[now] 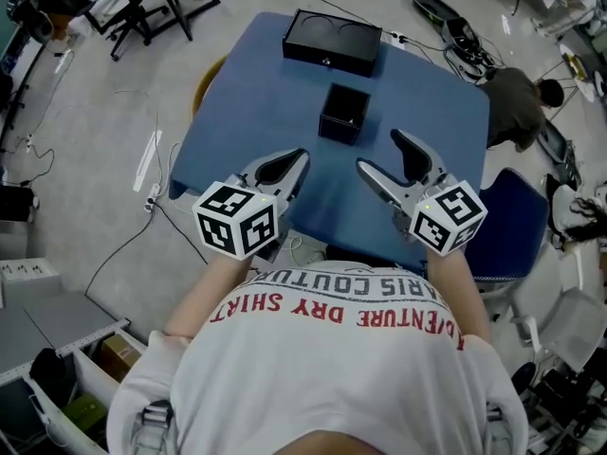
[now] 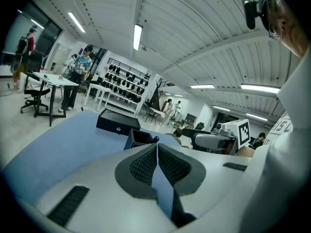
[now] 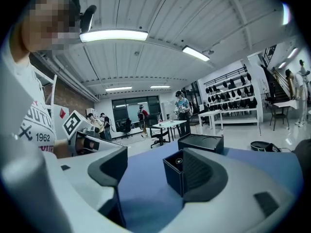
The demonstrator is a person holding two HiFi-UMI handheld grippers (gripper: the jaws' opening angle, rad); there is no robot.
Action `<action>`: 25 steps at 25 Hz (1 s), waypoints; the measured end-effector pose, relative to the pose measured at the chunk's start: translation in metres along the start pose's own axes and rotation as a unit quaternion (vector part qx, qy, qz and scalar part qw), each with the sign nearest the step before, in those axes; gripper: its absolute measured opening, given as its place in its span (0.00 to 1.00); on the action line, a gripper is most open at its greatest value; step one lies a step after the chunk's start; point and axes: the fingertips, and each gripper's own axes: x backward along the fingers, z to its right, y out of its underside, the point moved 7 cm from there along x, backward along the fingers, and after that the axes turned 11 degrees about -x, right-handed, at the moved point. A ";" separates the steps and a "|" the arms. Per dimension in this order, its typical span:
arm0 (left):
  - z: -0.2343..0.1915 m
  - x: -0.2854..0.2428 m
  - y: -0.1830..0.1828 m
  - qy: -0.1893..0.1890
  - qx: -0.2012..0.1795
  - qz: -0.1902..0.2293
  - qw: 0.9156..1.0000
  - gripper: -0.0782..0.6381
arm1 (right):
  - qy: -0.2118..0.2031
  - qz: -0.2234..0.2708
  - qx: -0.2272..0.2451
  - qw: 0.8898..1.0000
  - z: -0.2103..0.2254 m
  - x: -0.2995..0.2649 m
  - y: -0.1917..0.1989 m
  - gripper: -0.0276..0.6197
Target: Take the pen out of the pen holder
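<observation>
A black square pen holder point(image 1: 343, 112) stands near the middle of the blue table point(image 1: 237, 102). In the right gripper view the pen's round end point(image 3: 179, 161) shows just inside the pen holder point(image 3: 173, 177). In the left gripper view the pen point(image 2: 155, 140) peeps over the holder's rim point(image 2: 138, 137). My left gripper point(image 1: 296, 157) hovers near the table's front edge, left of the holder, jaws shut on nothing. My right gripper point(image 1: 379, 152) is at the front right, jaws open and empty, short of the holder. The left gripper's pads point(image 2: 146, 165) touch.
A flat black box point(image 1: 332, 41) lies at the table's far edge, behind the holder. A person point(image 1: 517, 93) crouches on the floor beyond the table's right corner. A blue chair point(image 1: 507, 221) stands at the right, and cables trail over the floor on the left.
</observation>
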 end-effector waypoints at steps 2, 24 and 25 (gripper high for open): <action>-0.004 -0.004 0.001 -0.006 0.004 -0.004 1.000 0.15 | 0.001 -0.003 0.003 1.000 0.007 -0.007 -0.001 0.59; -0.033 -0.040 -0.001 -0.061 0.037 -0.029 0.997 0.15 | -0.008 -0.070 0.070 0.995 0.065 -0.075 0.020 0.36; -0.034 -0.039 0.000 -0.064 0.038 -0.030 0.997 0.15 | -0.009 -0.072 0.071 0.995 0.065 -0.076 0.021 0.32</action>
